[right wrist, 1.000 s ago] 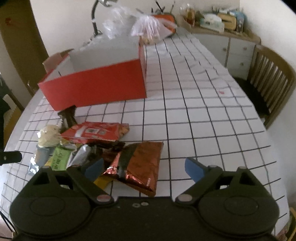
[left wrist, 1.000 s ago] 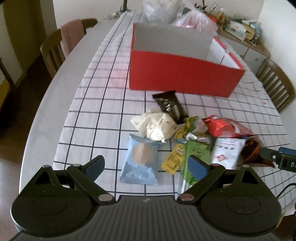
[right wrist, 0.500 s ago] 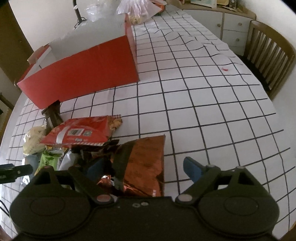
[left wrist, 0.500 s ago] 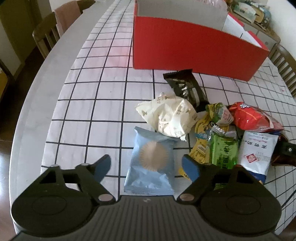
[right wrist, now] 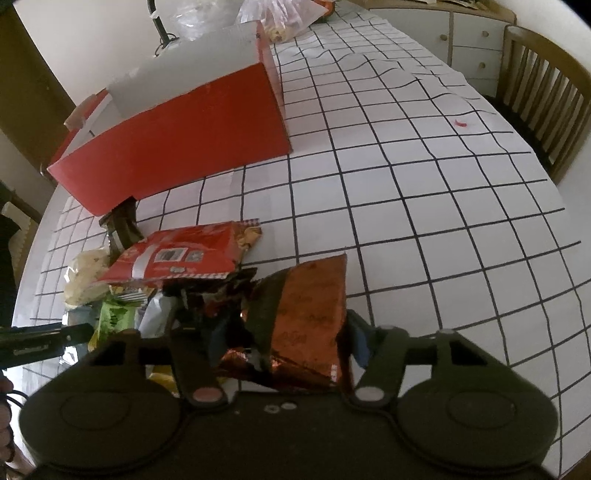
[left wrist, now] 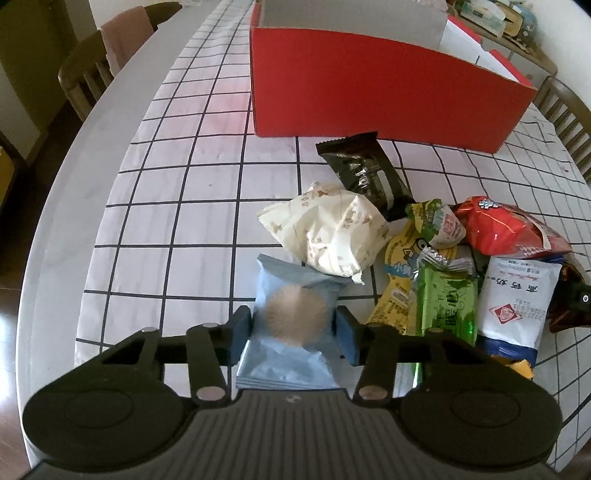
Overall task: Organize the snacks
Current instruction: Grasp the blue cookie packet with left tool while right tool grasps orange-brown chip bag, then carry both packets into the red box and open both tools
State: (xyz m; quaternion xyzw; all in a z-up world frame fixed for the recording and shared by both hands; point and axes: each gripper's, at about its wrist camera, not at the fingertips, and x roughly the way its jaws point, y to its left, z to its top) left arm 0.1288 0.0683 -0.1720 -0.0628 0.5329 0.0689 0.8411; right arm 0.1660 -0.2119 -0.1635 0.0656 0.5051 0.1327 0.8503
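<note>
My left gripper [left wrist: 294, 328] is closing on a light blue snack packet [left wrist: 291, 314] flat on the checked tablecloth, and both blue pads touch its sides. My right gripper [right wrist: 288, 343] is closing on a crumpled copper-brown foil bag [right wrist: 306, 306]; its right pad presses the bag's edge and the left finger is hidden behind the foil. Between them lies a heap: a cream bag [left wrist: 325, 232], a black packet [left wrist: 365, 173], a red bag [right wrist: 177, 258], a green packet [left wrist: 443, 302] and a white packet [left wrist: 513, 302]. An open red box [left wrist: 369, 99] stands behind the heap.
Wooden chairs stand at the table's left side [left wrist: 92, 74] and right side [right wrist: 543, 92]. Plastic bags [right wrist: 280, 14] sit beyond the red box. The rounded table edge [left wrist: 48, 240] runs close on the left. A white cabinet [right wrist: 469, 40] is at the far right.
The left gripper came down over the blue packet and its jaws narrowed onto it. The right jaws narrowed onto the copper-brown bag, which is now crumpled between them.
</note>
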